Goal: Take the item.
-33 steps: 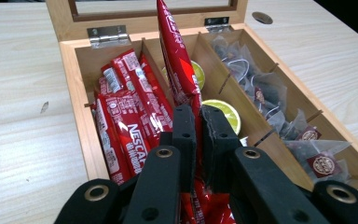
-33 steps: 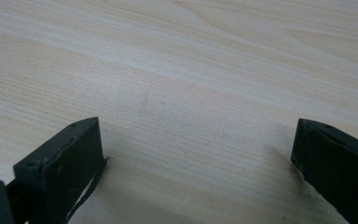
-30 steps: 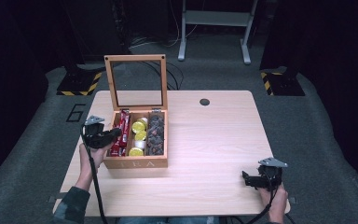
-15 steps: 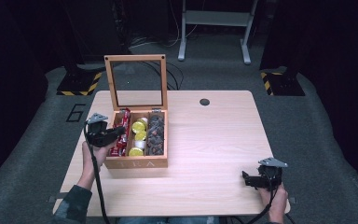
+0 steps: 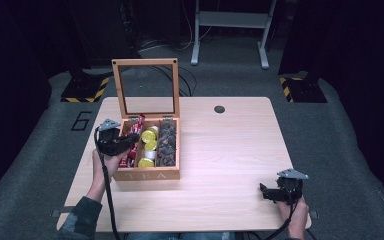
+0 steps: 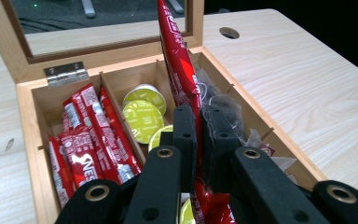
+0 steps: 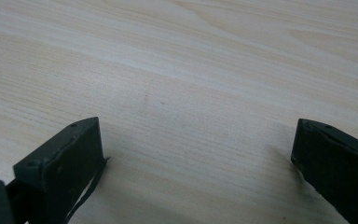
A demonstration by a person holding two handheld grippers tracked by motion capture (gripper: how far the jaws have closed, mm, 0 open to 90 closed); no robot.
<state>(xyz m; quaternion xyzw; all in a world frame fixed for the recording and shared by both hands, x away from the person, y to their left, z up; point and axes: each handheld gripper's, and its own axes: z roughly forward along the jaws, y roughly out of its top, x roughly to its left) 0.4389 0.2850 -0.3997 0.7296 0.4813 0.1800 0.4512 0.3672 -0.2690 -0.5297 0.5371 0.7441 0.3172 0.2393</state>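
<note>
Above the open tea box point(image 5: 147, 175), my left gripper point(image 6: 199, 135) clenched a red sachet point(image 6: 177, 65) upright, best lifted straight clear of the dividers, while my right gripper point(image 5: 272, 192) idled released on the bench point(image 5: 230, 150).

— What surrounds the worktop point(image 5: 230, 150)?
— Grey carpet point(image 5: 340, 150), with a "6" point(image 5: 81, 120) marked on it to the left.
— And behind?
— Darkness mostly. Two black bases with yellow-black hazard stripes point(image 5: 83, 90) sit at the far corners, a grey metal frame point(image 5: 230, 30) stands in the middle, and cables point(image 5: 185, 80) trail across the floor.
— The worktop itself?
— Pale wood, with a round hole point(image 5: 219, 109) near its far edge.
</note>
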